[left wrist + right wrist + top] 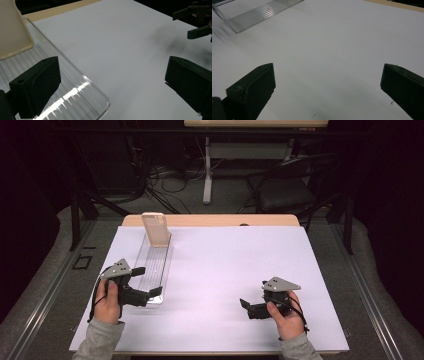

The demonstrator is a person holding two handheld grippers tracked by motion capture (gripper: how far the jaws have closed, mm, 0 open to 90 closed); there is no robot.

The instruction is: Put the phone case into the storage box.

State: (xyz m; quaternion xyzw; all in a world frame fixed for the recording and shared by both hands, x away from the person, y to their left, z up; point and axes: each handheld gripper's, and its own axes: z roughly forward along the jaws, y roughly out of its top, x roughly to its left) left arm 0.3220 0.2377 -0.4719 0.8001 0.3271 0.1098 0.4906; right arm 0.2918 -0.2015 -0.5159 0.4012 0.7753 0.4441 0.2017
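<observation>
The clear tray (155, 265) is the landmark here: a long, ribbed, transparent tray lying on the white sheet (225, 270) that covers the table, with a cream phone case (156, 229) standing tilted at its far end, leaning back over the tray's floor. The left gripper (145, 282) sits at the tray's near end with its jaws spread wide; in the left gripper view one jaw hangs over the ribbed floor inside the near corner (105, 105) and the other stands well outside the tray's long wall, over bare sheet. Nothing is between them. The right gripper (246, 304) is well away from the tray, off to the side opposite the left hand (107, 302), low over the sheet, jaws also wide and empty.

The step in hand looks like a grasp on the tray's near end — or a reach along it toward the case. For the tray, the straddle is already right: one jaw inside, one outside the wall. Lower until the inner jaw nearly meets the ribs, square the jaws to the wall, then close slowly; clear plastic is slick and thin, so a skewed pinch could slide or flex it. Keep any lift level and gentle — the case only leans at the far end and would likely topple if the tray jerks
</observation>
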